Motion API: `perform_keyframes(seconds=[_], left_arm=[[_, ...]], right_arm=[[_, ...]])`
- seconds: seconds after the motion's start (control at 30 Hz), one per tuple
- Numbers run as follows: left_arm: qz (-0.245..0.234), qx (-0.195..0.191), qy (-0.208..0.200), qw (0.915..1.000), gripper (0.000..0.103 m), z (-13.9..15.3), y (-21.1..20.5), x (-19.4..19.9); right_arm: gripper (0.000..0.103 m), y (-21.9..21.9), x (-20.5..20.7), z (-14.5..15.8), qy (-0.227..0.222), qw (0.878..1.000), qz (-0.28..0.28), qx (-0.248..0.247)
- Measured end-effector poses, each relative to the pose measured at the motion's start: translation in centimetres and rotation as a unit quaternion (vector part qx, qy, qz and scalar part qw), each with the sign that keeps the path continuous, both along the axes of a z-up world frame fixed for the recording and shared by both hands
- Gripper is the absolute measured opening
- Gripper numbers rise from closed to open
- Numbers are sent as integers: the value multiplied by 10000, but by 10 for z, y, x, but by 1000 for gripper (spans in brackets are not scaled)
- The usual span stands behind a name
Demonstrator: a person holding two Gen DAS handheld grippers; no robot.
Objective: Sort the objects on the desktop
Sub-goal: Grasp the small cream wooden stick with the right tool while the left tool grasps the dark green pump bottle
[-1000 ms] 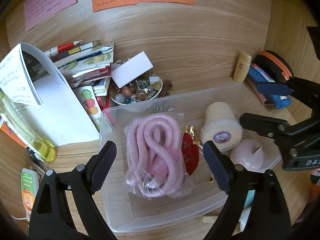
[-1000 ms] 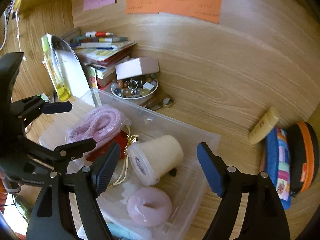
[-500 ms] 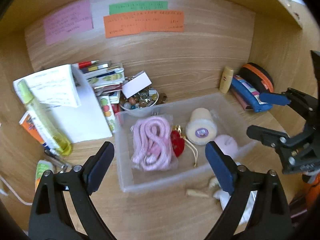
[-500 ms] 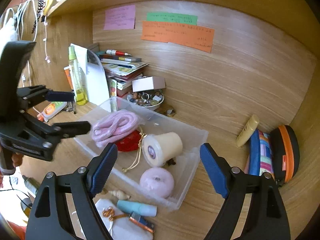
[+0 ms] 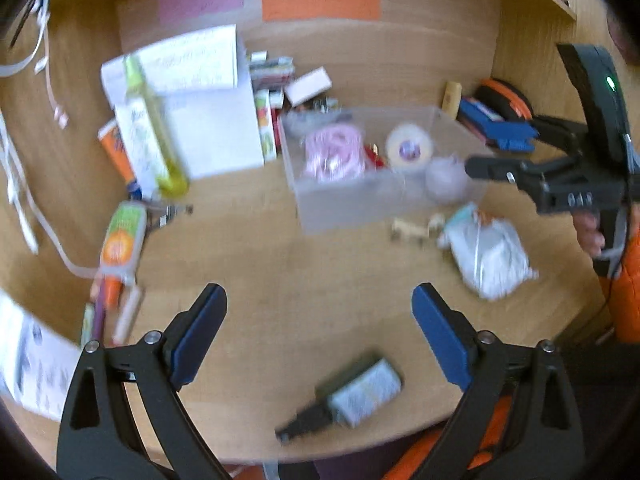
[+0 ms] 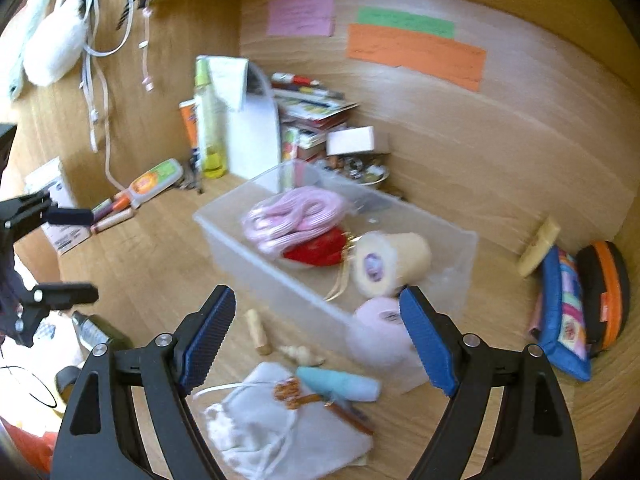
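A clear plastic bin (image 5: 340,208) (image 6: 256,256) stands mid-desk. Inside lie a bagged pink rope (image 5: 334,152) (image 6: 296,216), a cream roll (image 5: 408,146) (image 6: 390,262), a red item (image 6: 316,250) and a pink round item (image 5: 444,178) (image 6: 380,332). In front of the bin lie a white drawstring pouch (image 5: 488,256) (image 6: 280,428), a teal tube (image 6: 340,386), a cork (image 6: 256,332) and a shell (image 6: 302,354). A dark labelled bottle (image 5: 360,392) (image 6: 96,332) lies near the desk's front edge. My left gripper (image 5: 320,312) (image 6: 76,254) hangs open over bare desk. My right gripper (image 6: 318,308) (image 5: 500,156) is open above the bin's near corner, holding nothing.
A book stack (image 6: 312,108), a bead bowl (image 6: 360,170) with a white box (image 6: 352,140) on it, a yellow-green bottle (image 5: 152,136), white paper (image 5: 208,128) and an orange-green tube (image 5: 120,240) crowd the back left. Pencil cases (image 6: 564,308) lie at the right. Cables (image 6: 96,80) hang on the left wall.
Both grippers have pulled back from the bin towards the desk's front. The left one, earlier right over the bin, now hangs over bare desk, and the dark bottle has come into view.
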State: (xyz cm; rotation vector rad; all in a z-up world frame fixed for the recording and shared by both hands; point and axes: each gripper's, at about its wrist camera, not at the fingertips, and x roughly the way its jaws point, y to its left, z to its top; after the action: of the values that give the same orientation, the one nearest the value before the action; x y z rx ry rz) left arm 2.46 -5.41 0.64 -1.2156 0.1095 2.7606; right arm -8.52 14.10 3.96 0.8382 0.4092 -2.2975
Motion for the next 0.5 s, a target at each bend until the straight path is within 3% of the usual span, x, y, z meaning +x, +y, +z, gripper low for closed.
perform_keyframes(seconds=[0.27, 0.4, 0.5], left_arm=[[-256, -44, -338, 9991, 95, -36, 7, 38], [-380, -51, -536, 9978, 95, -57, 11, 32], [-423, -92, -627, 9971, 95, -69, 13, 24]], right_arm=[[81, -26, 10, -28, -324, 9986, 317, 279], [80, -40, 9, -42, -356, 9971, 442, 514], [72, -50, 6, -51, -363, 9955, 484, 727]])
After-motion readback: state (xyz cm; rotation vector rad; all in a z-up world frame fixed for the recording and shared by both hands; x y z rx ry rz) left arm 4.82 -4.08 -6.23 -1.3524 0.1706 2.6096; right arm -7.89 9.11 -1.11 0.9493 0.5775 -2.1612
